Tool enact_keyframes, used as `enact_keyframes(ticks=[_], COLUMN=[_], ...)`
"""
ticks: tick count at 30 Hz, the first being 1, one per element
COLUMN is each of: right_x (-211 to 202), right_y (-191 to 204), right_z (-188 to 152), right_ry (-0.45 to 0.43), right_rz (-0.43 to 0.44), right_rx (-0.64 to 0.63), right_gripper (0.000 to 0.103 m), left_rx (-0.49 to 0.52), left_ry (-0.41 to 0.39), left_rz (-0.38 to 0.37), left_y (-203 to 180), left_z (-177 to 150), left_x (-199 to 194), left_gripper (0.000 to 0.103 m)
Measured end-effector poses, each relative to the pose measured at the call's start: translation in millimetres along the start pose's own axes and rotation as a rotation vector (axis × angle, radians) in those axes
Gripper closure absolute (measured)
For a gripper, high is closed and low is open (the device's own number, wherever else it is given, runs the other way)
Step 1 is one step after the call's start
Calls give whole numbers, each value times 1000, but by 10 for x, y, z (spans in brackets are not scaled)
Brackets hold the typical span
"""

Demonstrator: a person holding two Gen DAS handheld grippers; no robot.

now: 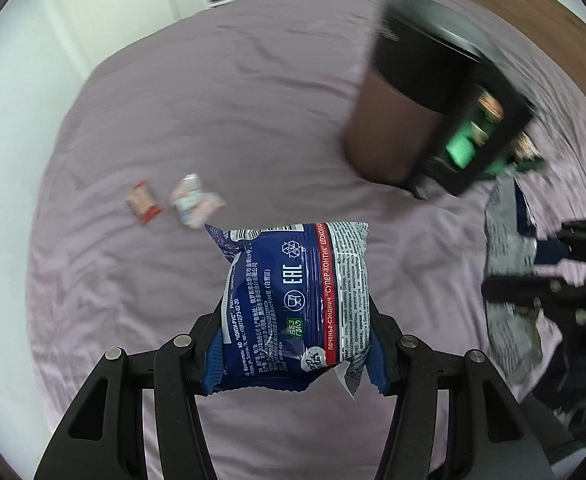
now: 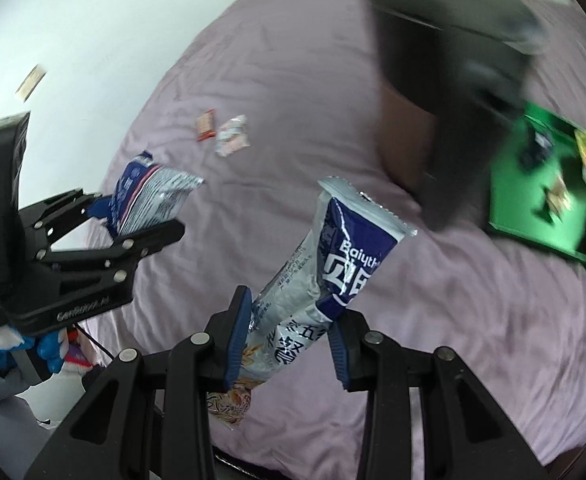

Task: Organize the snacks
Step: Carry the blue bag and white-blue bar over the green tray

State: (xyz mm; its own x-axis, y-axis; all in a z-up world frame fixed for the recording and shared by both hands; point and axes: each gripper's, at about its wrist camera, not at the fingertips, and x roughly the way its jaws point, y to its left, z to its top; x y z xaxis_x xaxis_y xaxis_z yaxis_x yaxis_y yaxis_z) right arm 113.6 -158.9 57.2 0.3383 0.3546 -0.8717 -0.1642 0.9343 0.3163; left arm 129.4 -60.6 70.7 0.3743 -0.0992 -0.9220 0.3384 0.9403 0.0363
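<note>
My left gripper (image 1: 293, 340) is shut on a blue and silver cookie sandwich packet (image 1: 297, 304) and holds it above the purple bedsheet (image 1: 213, 120). It also shows in the right wrist view (image 2: 149, 216) with the packet (image 2: 149, 196). My right gripper (image 2: 289, 344) is shut on a long silver and blue Baiyth snack packet (image 2: 325, 264), held upright above the sheet. That packet shows at the right of the left wrist view (image 1: 509, 264). Two small wrapped snacks lie on the sheet: a red-brown one (image 1: 143, 204) (image 2: 206, 125) and a pale one (image 1: 193, 200) (image 2: 233, 136).
A dark round container with a brown side (image 1: 405, 92) (image 2: 445, 92) stands on the bed, blurred. Beside it is a green tray (image 2: 541, 200) (image 1: 469, 148) holding several snacks. White wall and a door lie beyond the bed.
</note>
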Motion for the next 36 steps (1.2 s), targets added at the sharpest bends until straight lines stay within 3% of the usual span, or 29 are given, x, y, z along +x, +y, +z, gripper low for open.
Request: enact_keyframes(ticks=[13,17,22,30,36], right_x=[-654,-861,-1032,-1103,-933], right_y=[-1279,-1685,-2122,-2684,-3035], right_z=[-500,-605,-543,-84,311], right_ry=[-101,-138,-190,-266,-281], right_rz=[-138,-185,-231,-272,-307], right_rx=[278,339,376,343,286], right_gripper=[103,103,103,103,103], left_rx=[314,361,357,277,179], left_ry=[1,-8,-37,-78,-84], left_rz=[-197,-257,-280,-222,-163], left_y=[-1510,-1969,-2301,-2525,-2563], left_z=[314,512,868,1529,2000], left_x=[65,107,246,570,970], left_gripper=[52,52,52,53,52])
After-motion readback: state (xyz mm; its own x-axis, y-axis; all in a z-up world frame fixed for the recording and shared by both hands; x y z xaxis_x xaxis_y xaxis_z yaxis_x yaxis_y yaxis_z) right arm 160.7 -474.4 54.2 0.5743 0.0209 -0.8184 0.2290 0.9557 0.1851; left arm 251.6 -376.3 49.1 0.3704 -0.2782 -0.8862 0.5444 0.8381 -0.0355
